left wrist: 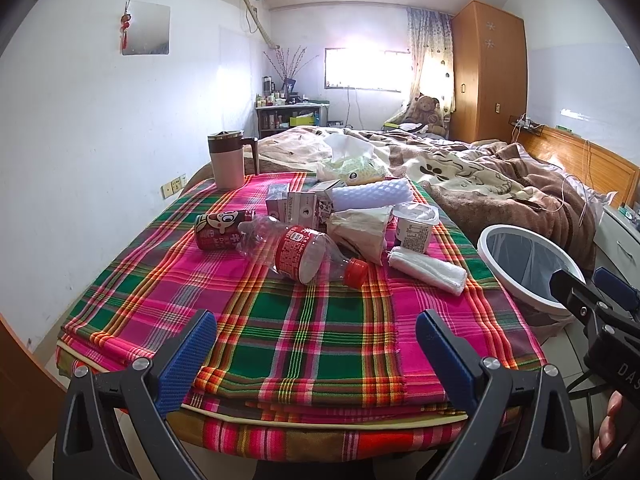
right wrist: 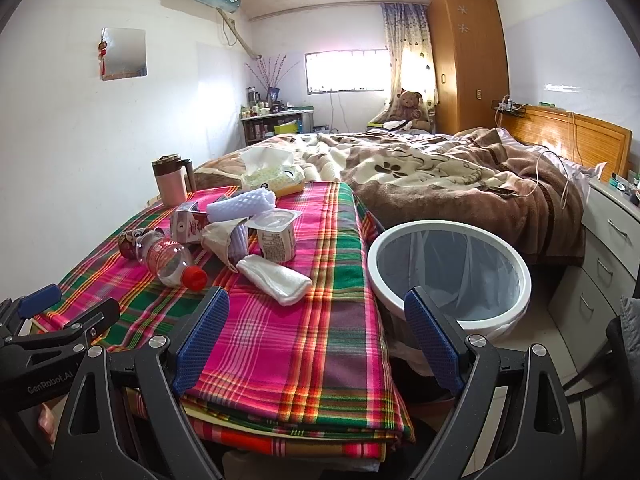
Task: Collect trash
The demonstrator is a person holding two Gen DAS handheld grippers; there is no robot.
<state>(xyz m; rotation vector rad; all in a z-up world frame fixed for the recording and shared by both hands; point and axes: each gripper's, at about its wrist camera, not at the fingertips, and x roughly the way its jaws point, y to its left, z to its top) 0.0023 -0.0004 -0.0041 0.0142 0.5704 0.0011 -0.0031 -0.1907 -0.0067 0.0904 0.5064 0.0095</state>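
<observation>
Left tongs (left wrist: 316, 344) and right tongs (right wrist: 316, 334) held released, nothing gripped, crushed bottle (left wrist: 298, 254) laid at twelve o'clock, bin (right wrist: 448, 276) at two o'clock.

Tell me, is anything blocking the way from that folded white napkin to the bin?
Nothing visible does. The folded white napkin lies near the table's right edge, and only bare plaid cloth separates it from the open bin beside the table.

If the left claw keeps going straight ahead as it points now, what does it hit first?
Probably the clear plastic bottle with the red cap, lying on the plaid cloth. The left claw is open, with bare cloth before it; depth is uncertain.
</observation>
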